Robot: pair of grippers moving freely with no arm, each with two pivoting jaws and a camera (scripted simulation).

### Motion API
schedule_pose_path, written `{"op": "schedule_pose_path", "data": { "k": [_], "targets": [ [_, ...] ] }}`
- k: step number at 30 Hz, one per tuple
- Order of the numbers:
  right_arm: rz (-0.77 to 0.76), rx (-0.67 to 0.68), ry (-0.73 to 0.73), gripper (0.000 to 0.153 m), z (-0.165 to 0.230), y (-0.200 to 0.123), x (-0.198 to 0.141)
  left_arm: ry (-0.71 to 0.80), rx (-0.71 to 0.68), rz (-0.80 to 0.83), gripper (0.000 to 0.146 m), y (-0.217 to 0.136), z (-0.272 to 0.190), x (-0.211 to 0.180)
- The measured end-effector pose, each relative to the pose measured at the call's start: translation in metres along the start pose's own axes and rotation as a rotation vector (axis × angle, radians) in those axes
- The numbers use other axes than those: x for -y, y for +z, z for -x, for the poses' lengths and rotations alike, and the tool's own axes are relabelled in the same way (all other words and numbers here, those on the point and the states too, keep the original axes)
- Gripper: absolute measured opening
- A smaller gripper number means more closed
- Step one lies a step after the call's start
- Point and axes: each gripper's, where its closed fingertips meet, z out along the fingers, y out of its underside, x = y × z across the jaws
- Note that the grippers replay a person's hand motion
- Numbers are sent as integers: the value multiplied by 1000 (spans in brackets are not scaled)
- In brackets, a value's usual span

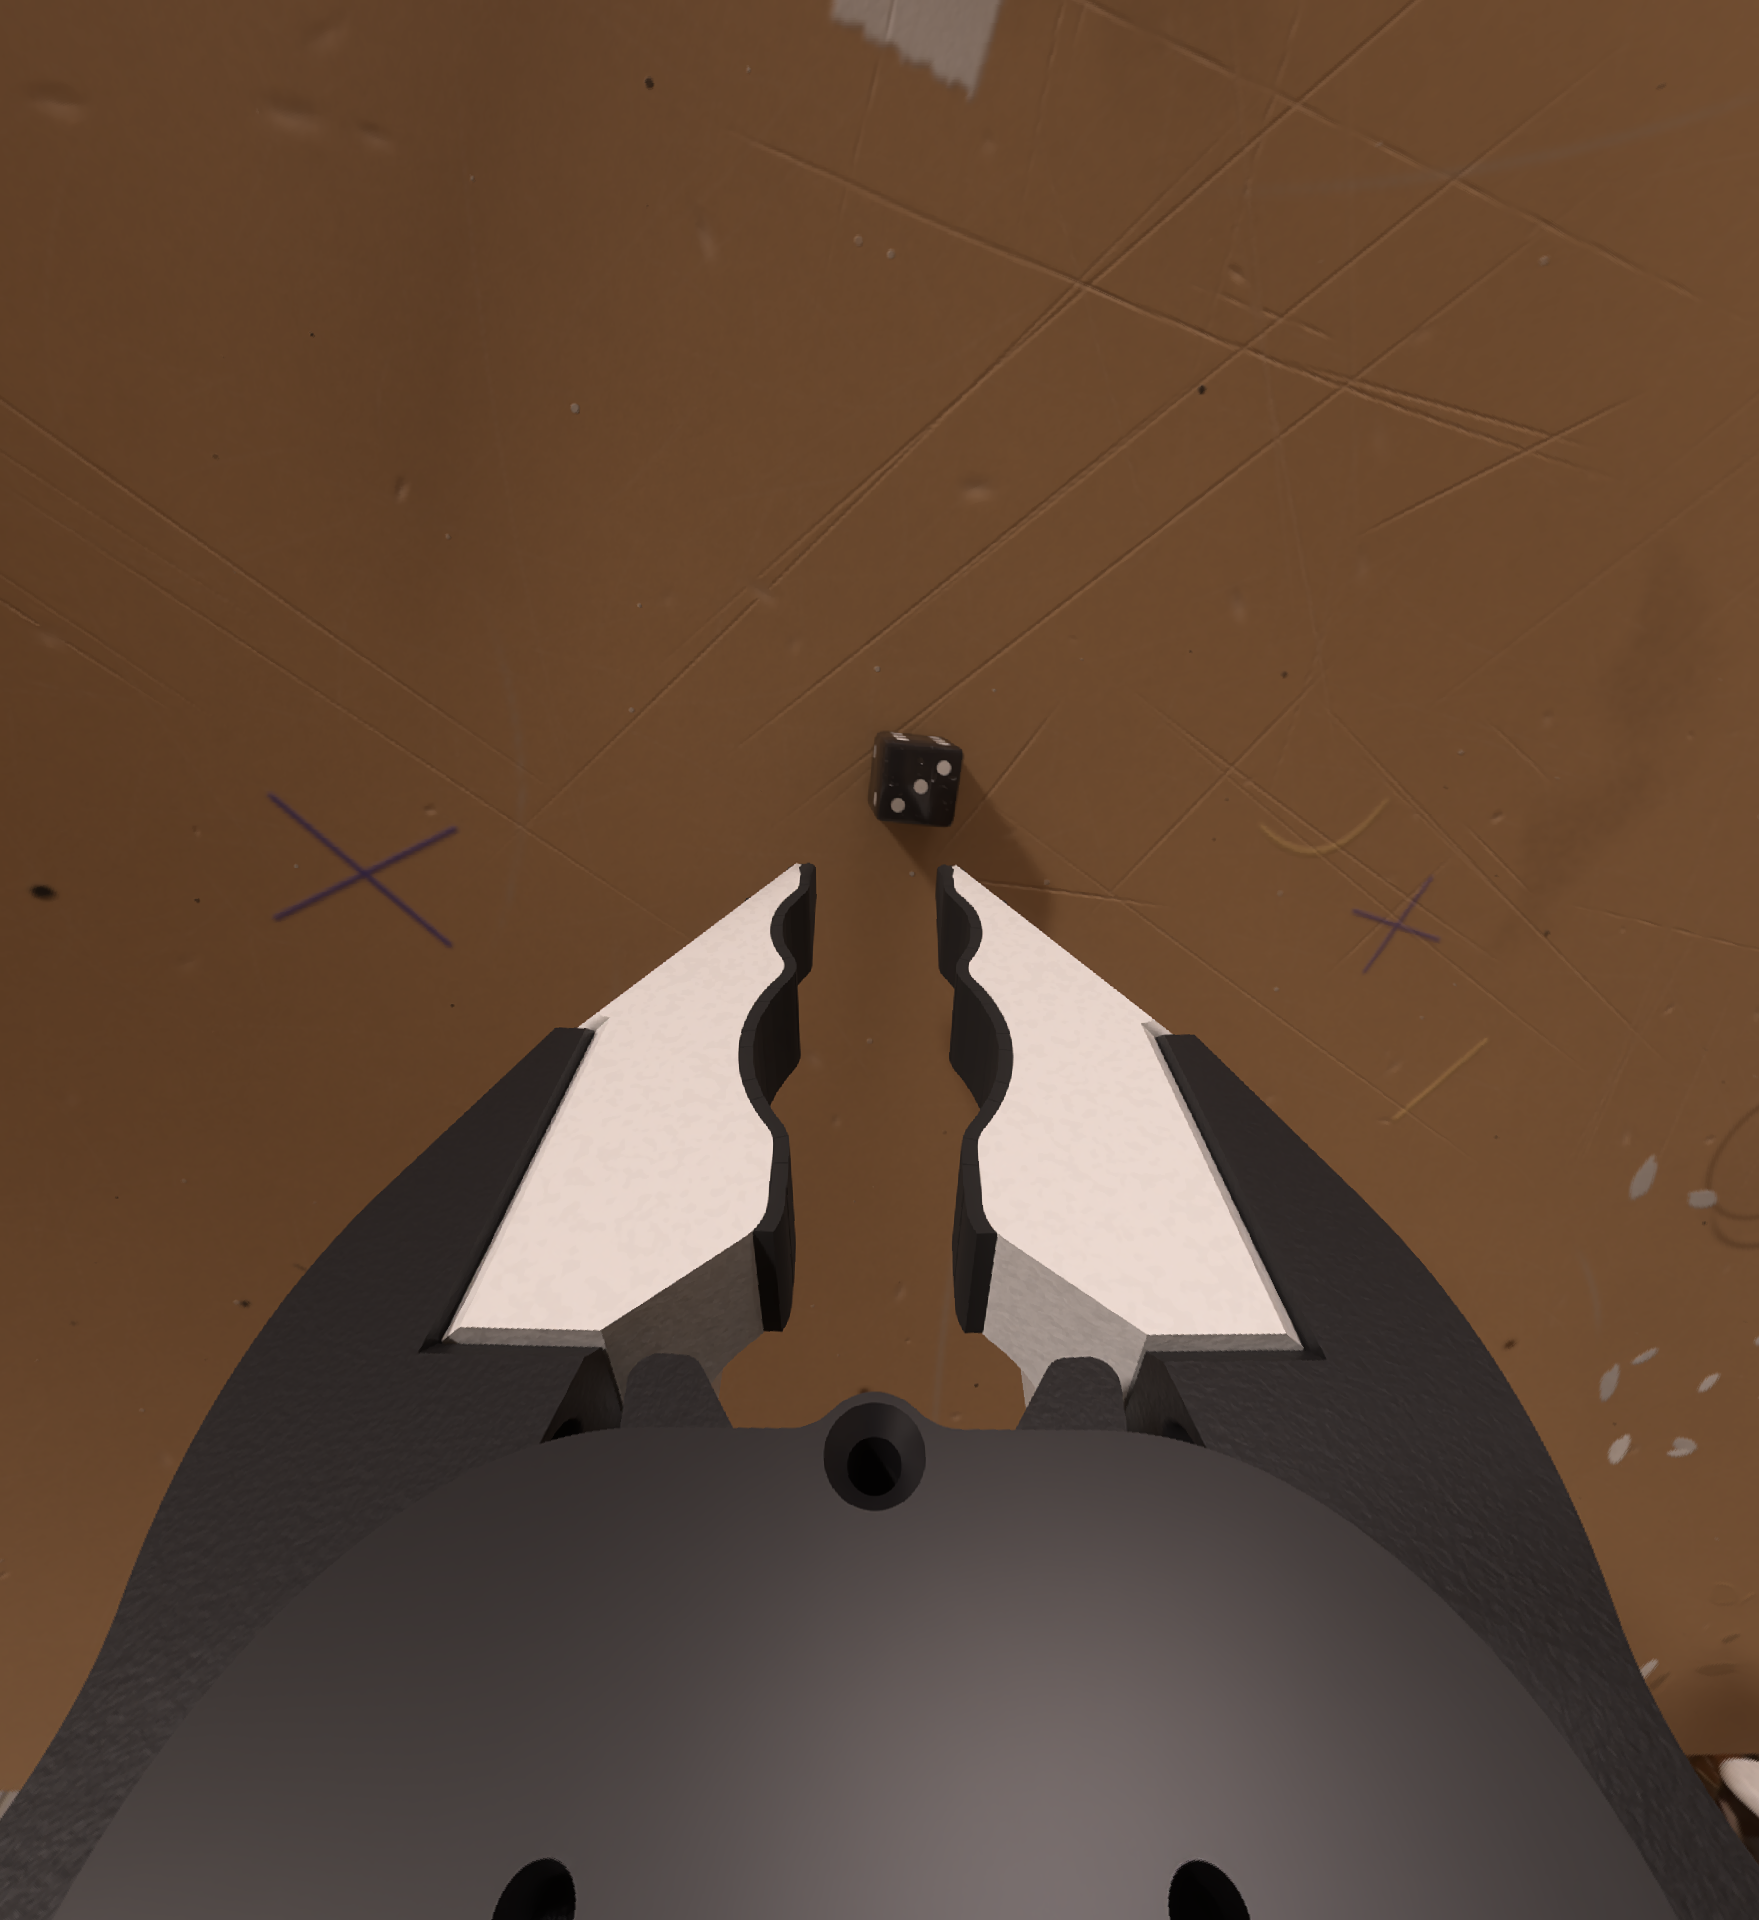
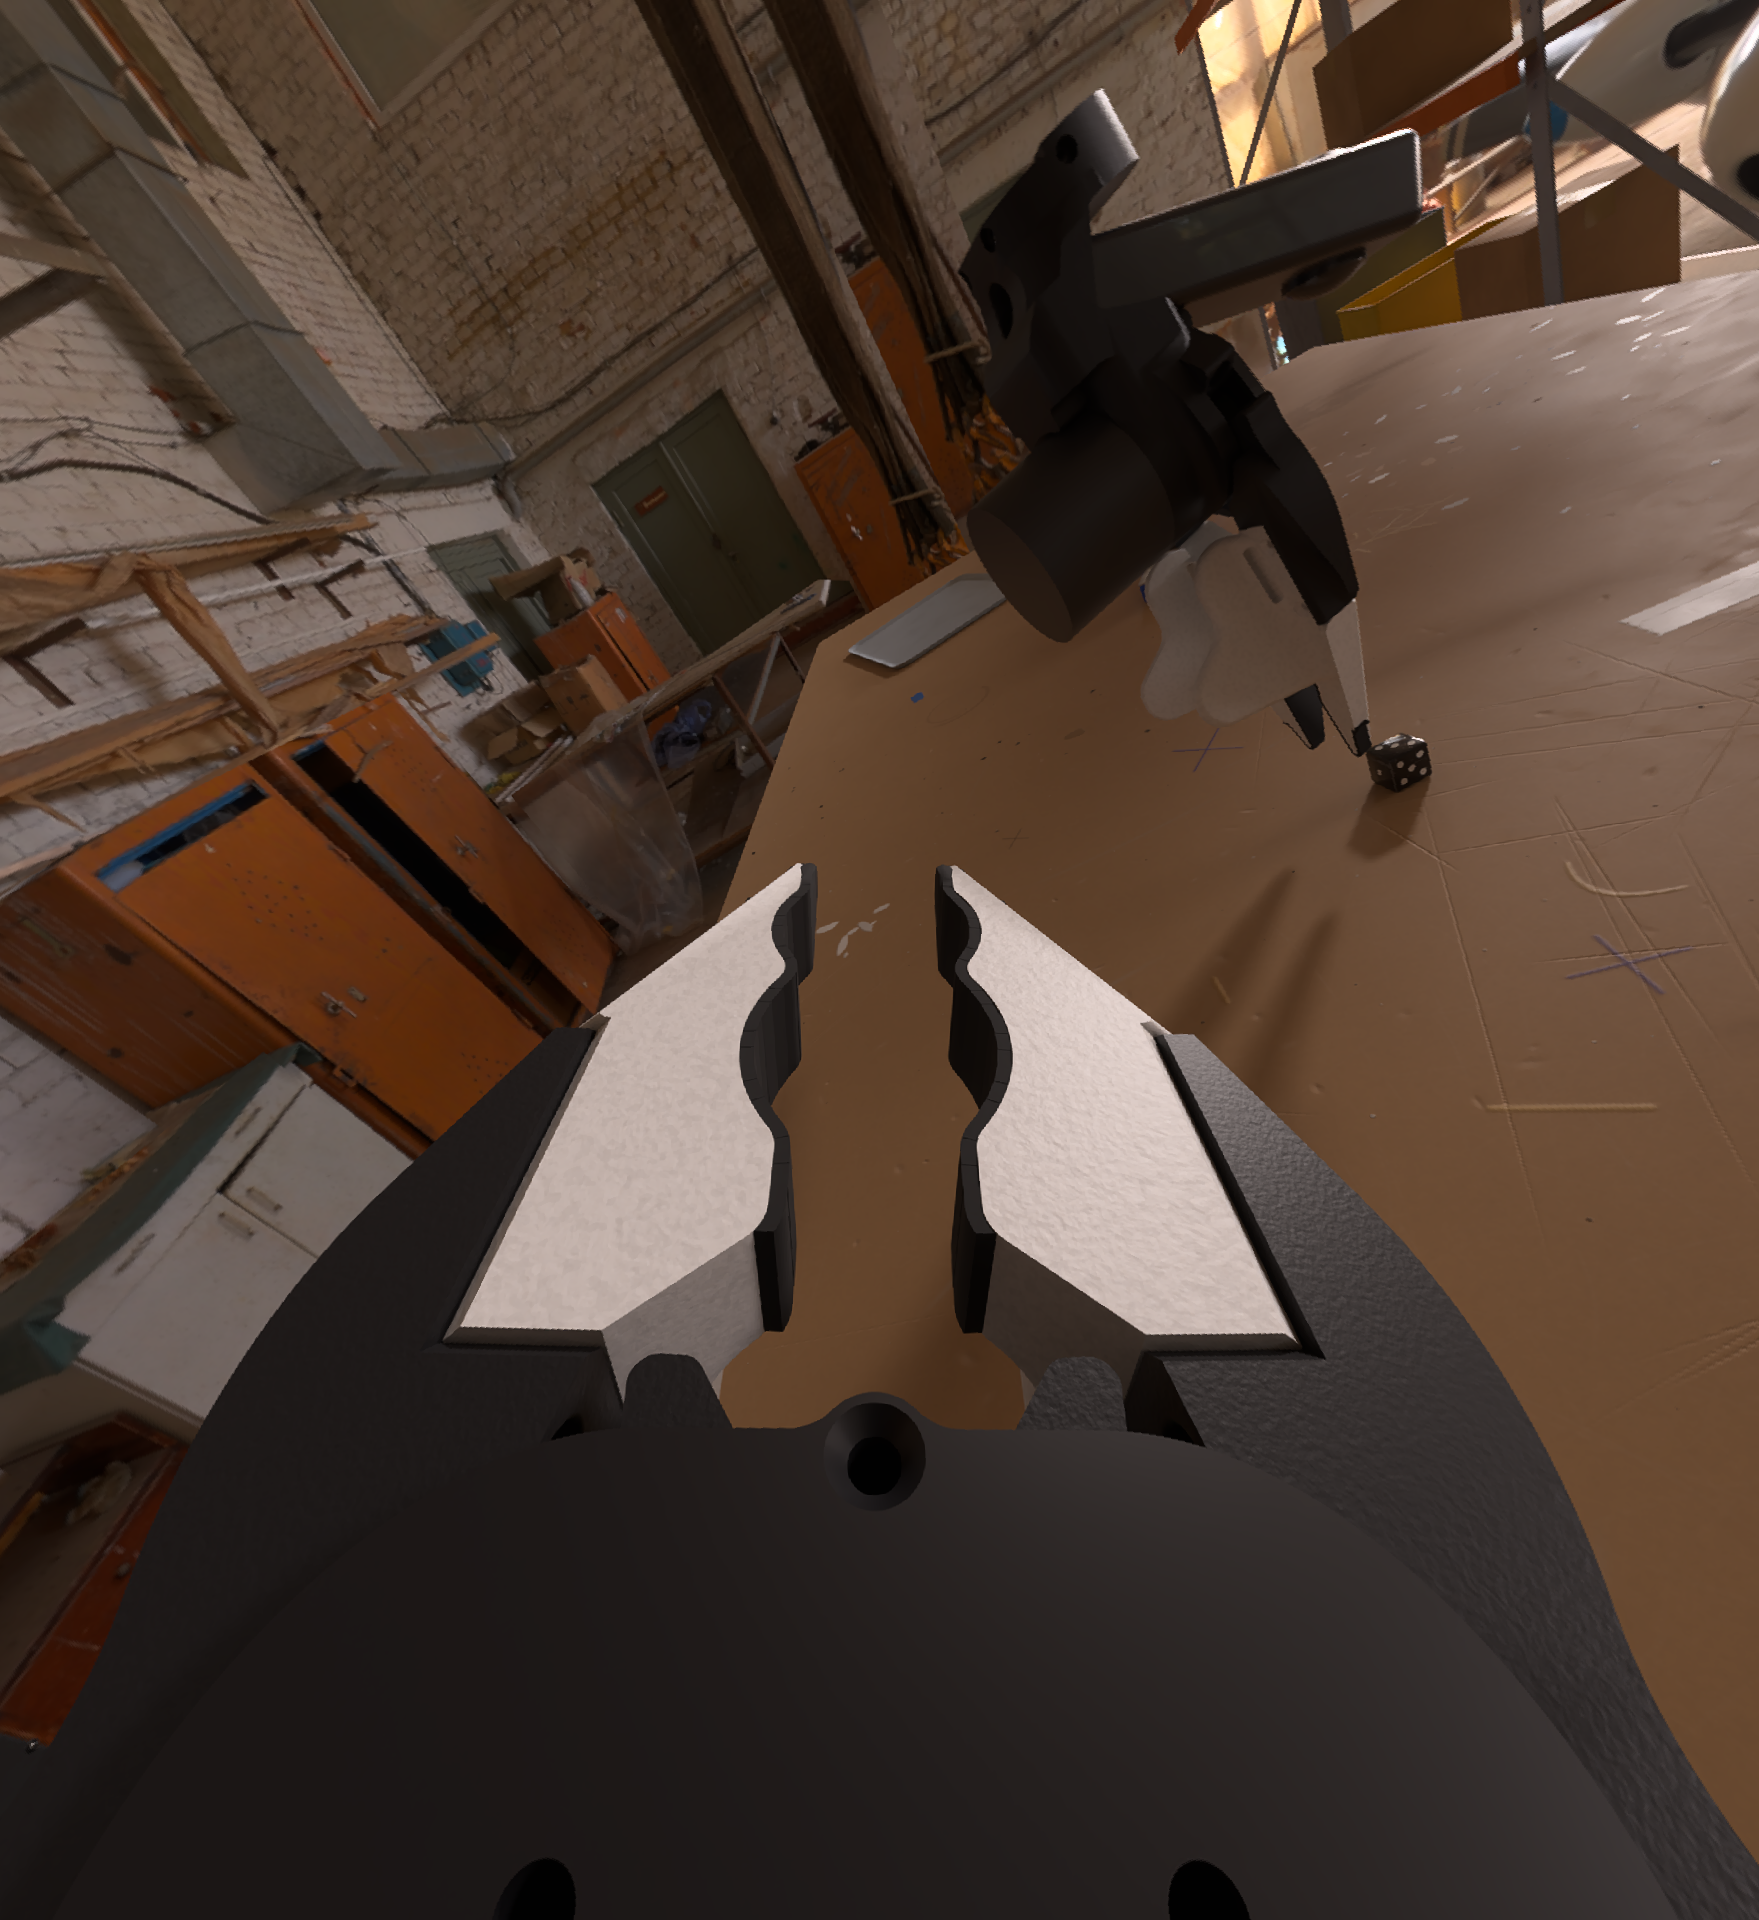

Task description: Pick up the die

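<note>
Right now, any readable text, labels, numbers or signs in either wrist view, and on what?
No legible words in either view.
die: white pips only, three on the face toward the left gripper.
table: two pen crosses, no lettering.
green door: small plate, too small to read.

This is a big old workshop — like a storeroom in a factory. The walls [image 2: 563, 208] are pale brick, dirty and worn. Orange metal cabinets [image 2: 262, 935] stand along them, one with its door open. Wood planks [image 2: 127, 717] lean and lie on top, and cardboard boxes [image 2: 574, 686] sit piled nearby. There is a green double door [image 2: 709, 520] at the back. The brown counter [image 2: 1477, 1039] is full of scratches, pen crosses and white paint spots — it gets used a lot.
</note>
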Motion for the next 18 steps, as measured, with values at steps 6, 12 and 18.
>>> {"op": "schedule_pose_path", "data": {
  "k": [6, 12, 18],
  "targets": [
    [2, 1, 10, 23, -2, 0, -1, 6, 14, 10, 19, 9, 1, 7],
    [3, 1, 18, 22, -3, 0, -1, 16, 11, 13, 18, 8, 0, 10],
    [10, -2, 24, 23, -5, 1, -3, 14, 24, 19, 21, 8, -1, 11]
  ]
}}
